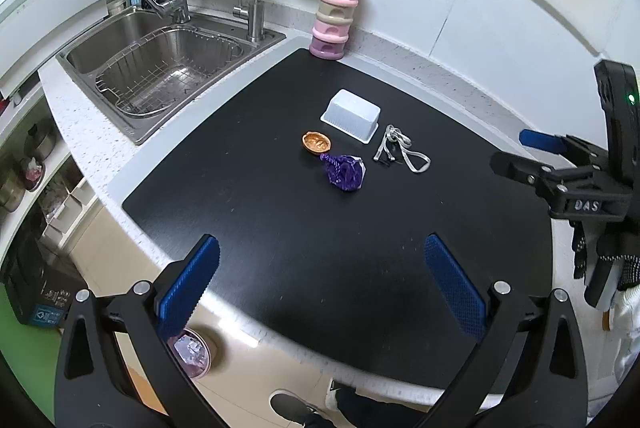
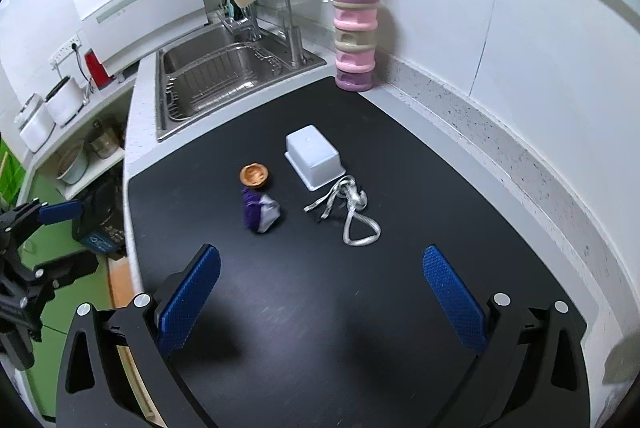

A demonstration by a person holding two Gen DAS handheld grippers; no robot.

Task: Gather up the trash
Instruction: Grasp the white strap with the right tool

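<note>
A: Grippers? Left gripper (image 1: 322, 284) pads wide apart, empty. Right gripper (image 2: 320, 294) same, gaping, nothing held.

B: Progress?

A: Looks unstarted, all trash on the black mat (image 2: 280, 308). White tub (image 2: 314, 156), upside down, sits mid-mat; likely the bin, can't confirm.

B: Items, big to small?

A: Grey strap (image 2: 352, 208), tangled loops, at the tub's 5 o'clock, near its corner. Purple wrapper (image 2: 260, 210), crumpled, silvery inside, at 7 o'clock. Orange shell piece (image 2: 254, 174), hollow side up, at 9 o'clock, just above the wrapper.

B: Left to do?

A: All three, I'd judge.
</note>
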